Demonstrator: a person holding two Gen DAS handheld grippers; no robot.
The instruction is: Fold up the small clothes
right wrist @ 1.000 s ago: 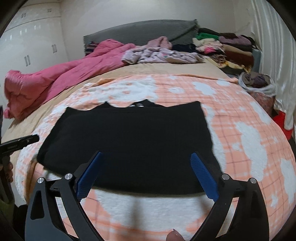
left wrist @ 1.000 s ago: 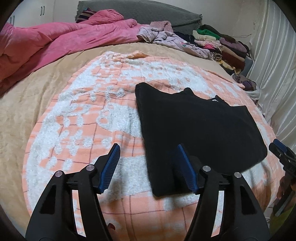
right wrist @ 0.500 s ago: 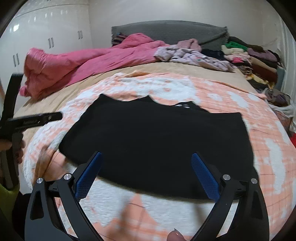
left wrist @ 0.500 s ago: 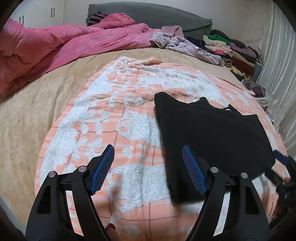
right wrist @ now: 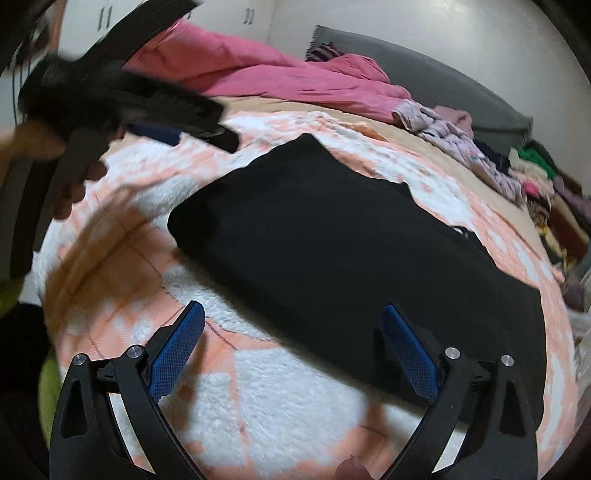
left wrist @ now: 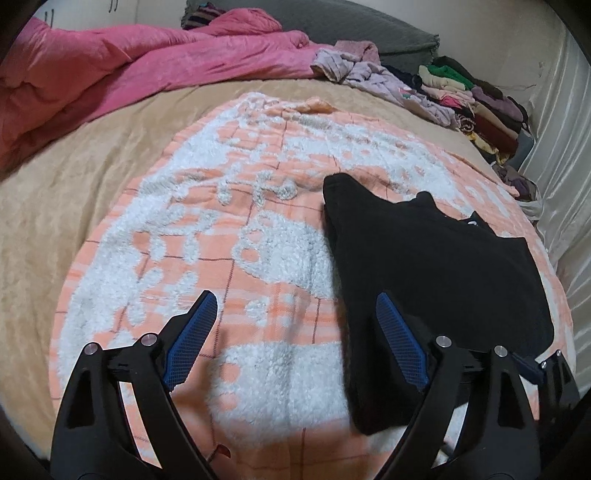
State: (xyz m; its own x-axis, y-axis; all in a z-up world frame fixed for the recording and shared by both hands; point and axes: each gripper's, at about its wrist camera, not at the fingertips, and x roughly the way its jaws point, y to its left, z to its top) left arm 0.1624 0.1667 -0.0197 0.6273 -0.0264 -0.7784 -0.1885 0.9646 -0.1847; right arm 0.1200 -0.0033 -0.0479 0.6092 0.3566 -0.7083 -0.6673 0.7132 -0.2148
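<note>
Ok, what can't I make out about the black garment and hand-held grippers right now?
- Black garment: near corner hidden behind left hand-held gripper, left wrist view.
- Garment type: uniformly dark, folds unreadable.
- Left gripper in right wrist view: motion-blurred.
- Right hand-held gripper: mostly cut off in left view.

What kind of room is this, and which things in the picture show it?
Most likely a bedroom at home. The black garment lies on an orange and white blanket spread over a bed, with a pink duvet bunched near the grey headboard and a stack of folded clothes along the side.
</note>
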